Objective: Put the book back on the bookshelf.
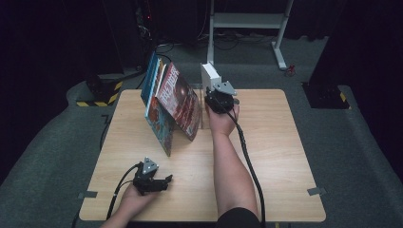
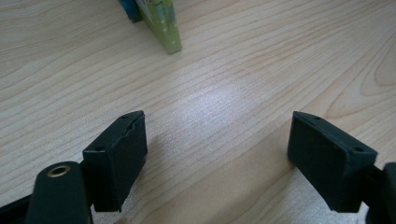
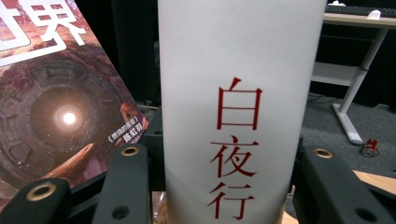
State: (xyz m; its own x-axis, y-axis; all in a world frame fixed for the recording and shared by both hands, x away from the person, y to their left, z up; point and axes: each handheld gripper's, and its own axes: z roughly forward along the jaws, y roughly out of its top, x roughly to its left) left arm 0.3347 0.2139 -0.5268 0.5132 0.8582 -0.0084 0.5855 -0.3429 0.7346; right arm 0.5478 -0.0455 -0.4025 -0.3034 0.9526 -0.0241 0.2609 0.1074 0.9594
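Note:
My right gripper [image 1: 215, 90] holds a thick white book [image 1: 209, 74] upright at the table's far middle, just right of several leaning books [image 1: 177, 102]. In the right gripper view the white book's spine [image 3: 240, 107] with red characters stands between the two black jaws, which press on its sides. The red-covered book [image 3: 56, 107] leans at the left there. My left gripper [image 1: 164, 183] rests near the front left of the table, pointing right, jaws apart with only bare wood [image 2: 215, 140] between them. A green book corner [image 2: 166, 28] shows far off in the left gripper view.
The wooden table [image 1: 266, 156] is bare on its right half and along the front. A black cable [image 1: 247, 156] trails from the right gripper along the forearm. Behind the table stand a white desk frame [image 1: 247, 21] and dark curtains.

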